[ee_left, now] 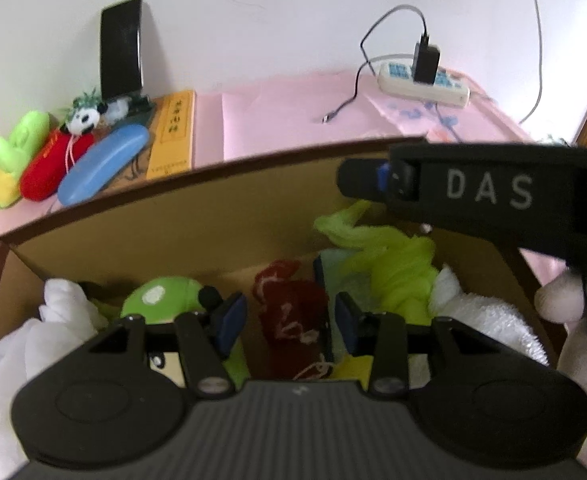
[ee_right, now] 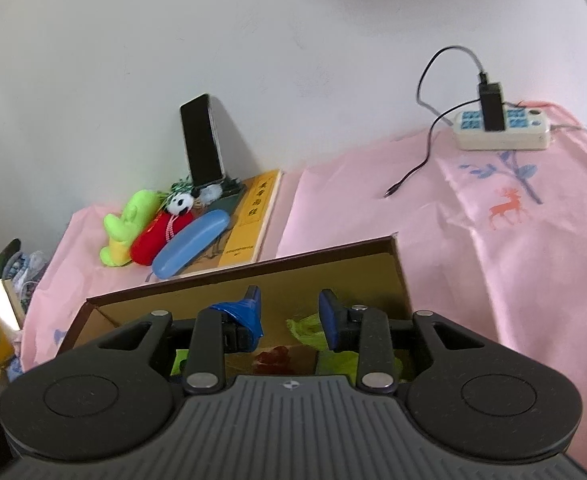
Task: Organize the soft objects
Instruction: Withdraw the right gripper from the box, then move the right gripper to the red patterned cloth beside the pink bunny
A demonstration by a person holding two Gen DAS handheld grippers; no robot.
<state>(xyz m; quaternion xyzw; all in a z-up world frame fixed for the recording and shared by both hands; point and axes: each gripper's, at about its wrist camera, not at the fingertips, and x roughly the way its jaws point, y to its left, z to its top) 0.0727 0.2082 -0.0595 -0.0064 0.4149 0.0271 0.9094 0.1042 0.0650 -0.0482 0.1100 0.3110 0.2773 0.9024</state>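
An open cardboard box point(ee_left: 197, 216) on pink cloth holds soft things: white cloth point(ee_left: 57, 312), a green plush point(ee_left: 165, 296), a dark red knitted piece point(ee_left: 289, 312), lime green fabric point(ee_left: 393, 264) and a white towel point(ee_left: 489, 316). My left gripper point(ee_left: 289, 320) hangs open inside the box, the red piece lying between and below its pads without being pinched. My right gripper point(ee_right: 291, 316) is open and empty over the box's right part point(ee_right: 397, 276); from the left wrist it shows side-on point(ee_left: 357, 182) above the lime fabric.
Behind the box on the left lie a green-yellow plush point(ee_right: 127, 224), a red plush point(ee_right: 155, 240), a small panda point(ee_right: 181, 202), a blue case point(ee_right: 191, 242), a yellow book point(ee_right: 253, 216) and a propped phone point(ee_right: 203, 142). A power strip point(ee_right: 501, 130) with charger and cable sits far right.
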